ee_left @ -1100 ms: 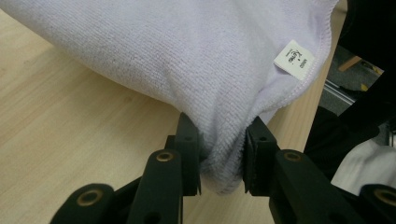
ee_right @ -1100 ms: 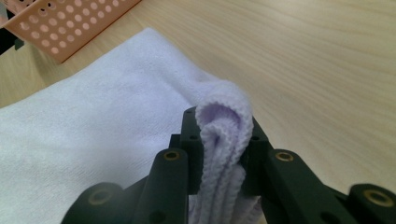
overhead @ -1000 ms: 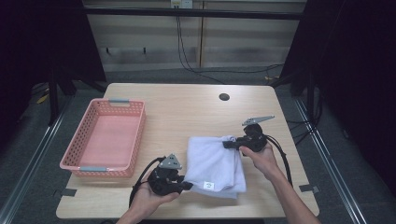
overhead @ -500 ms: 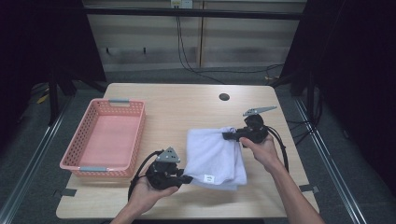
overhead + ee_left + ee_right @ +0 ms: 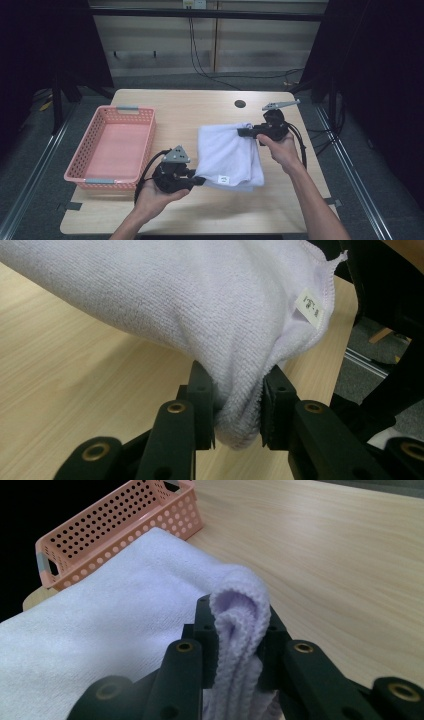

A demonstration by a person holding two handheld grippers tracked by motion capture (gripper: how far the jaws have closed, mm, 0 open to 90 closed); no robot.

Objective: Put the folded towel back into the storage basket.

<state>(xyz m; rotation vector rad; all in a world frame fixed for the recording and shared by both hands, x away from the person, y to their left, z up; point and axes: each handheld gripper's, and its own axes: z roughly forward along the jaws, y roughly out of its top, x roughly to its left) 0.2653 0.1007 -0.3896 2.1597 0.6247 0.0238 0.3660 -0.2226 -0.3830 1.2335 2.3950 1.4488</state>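
Between both grippers, soft folded towel (image 5: 227, 155): limp, light, sagging. Left gripper (image 5: 197, 181) clamped on near corner, right gripper (image 5: 243, 132) pinching far edge; best held at corners.

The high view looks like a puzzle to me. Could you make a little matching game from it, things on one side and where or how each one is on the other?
Things:
1. towel
2. basket
3. left gripper
4. right gripper

Places or states:
A. clamped on the towel's near corner
B. pink, on the table's left side
C. white, held at two corners
D. clamped on the towel's far corner

Pairs: 1-C, 2-B, 3-A, 4-D
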